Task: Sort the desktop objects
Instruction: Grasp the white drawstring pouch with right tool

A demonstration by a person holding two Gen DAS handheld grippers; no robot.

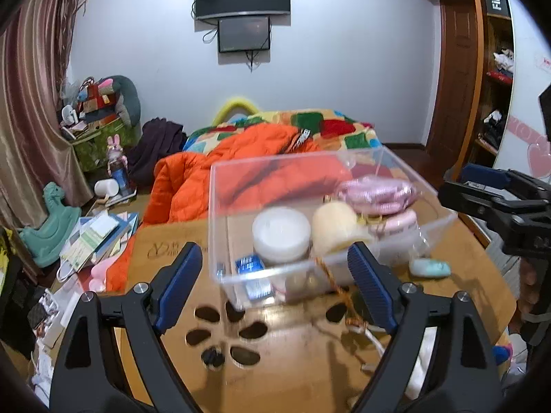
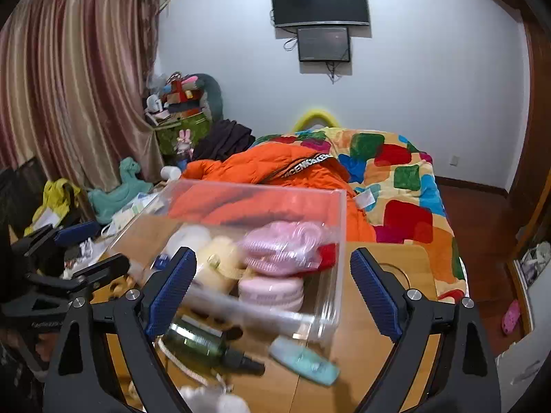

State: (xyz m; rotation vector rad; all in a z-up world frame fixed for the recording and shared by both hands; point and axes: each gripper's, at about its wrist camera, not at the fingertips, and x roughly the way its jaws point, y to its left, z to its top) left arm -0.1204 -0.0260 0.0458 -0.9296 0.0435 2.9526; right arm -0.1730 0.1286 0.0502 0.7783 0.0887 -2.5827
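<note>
A clear plastic box (image 1: 220, 213) stands on the wooden table (image 1: 289, 351). It holds a white jar (image 1: 280, 234), a cream round thing (image 1: 335, 227), pink items (image 1: 377, 191) and small blue packets (image 1: 248, 264). My left gripper (image 1: 275, 258) is open, its blue pads on either side of the box's near corner without pressing it. My right gripper (image 2: 272, 258) is open too, before the box (image 2: 339, 241). A green bottle (image 2: 196, 342) and a teal tube (image 2: 303, 361) lie on the table beside the box. Each gripper shows at the edge of the other's view: right gripper (image 1: 461, 186), left gripper (image 2: 100, 247).
An orange cord (image 1: 334, 284) and a white cable (image 1: 373, 339) lie near the box. The table has oval cut-outs (image 1: 206, 315). Behind it is a bed with an orange jacket (image 2: 286, 168) and a colourful blanket (image 2: 403, 179). Clutter covers the floor at left.
</note>
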